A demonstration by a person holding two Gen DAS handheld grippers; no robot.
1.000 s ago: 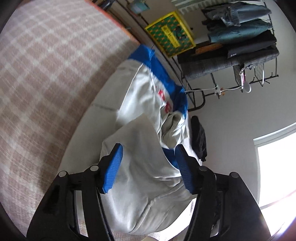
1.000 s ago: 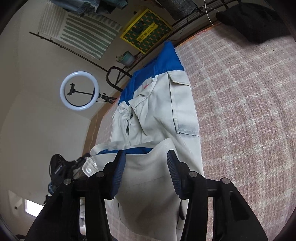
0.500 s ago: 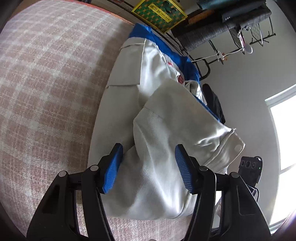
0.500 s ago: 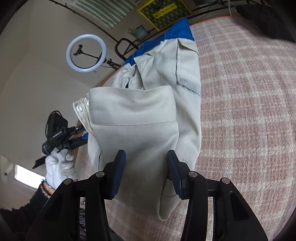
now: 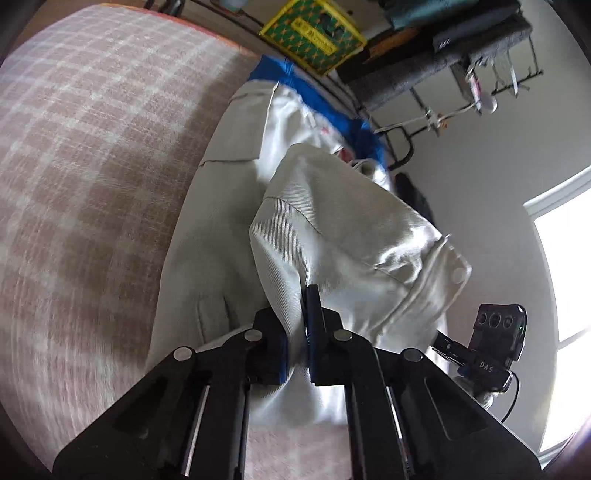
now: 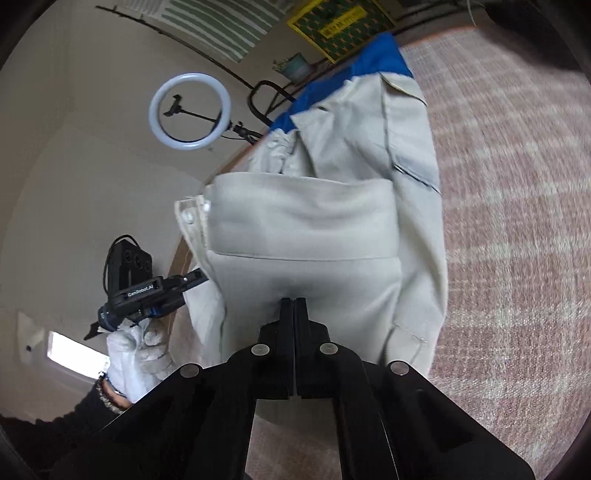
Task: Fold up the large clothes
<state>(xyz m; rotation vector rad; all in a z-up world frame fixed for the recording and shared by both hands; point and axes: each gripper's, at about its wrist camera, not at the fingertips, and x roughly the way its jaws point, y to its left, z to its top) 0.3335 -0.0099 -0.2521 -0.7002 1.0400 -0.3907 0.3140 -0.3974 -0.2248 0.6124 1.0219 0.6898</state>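
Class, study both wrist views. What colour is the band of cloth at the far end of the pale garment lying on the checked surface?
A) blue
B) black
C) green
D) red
A: the far end of the pale garment carries a bright blue band, which also shows in the left wrist view, next to the pink checked surface.

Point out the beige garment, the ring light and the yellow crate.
beige garment (image 6: 306,236), right wrist view, on the folded-over flap.
ring light (image 6: 190,111), right wrist view, on its lit rim at the left side (image 6: 155,110).
yellow crate (image 5: 314,35), left wrist view, on its patterned face.
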